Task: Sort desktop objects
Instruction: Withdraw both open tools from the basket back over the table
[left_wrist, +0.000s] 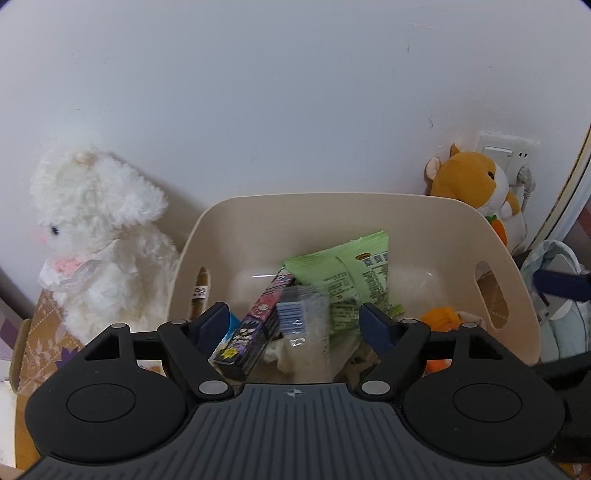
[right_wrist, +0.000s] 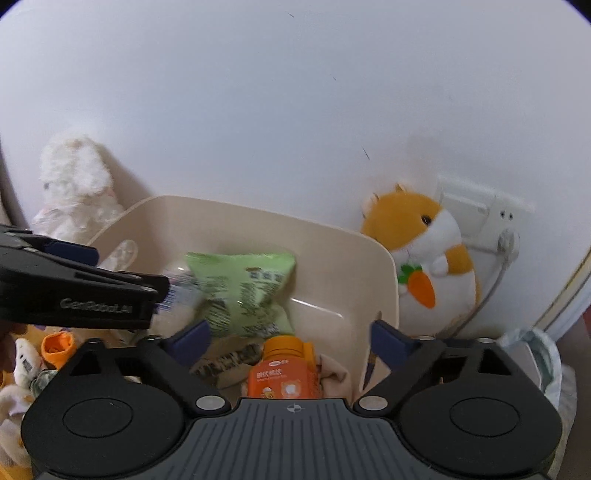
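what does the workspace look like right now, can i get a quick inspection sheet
surface: mostly hidden; patterned brown cardboard under the white plush.
job's things: beige plastic bin holds a green snack bag, purple-black printed box, clear blurred packet, orange bottle.
clutter: fluffy white plush rabbit left of the bin, orange-white plush hamster to its right.
grippers: left gripper and right gripper both open over the bin, nothing pressed between the pads.
cables: grey plug and cord at the white wall socket.
surroundings: plain white wall.
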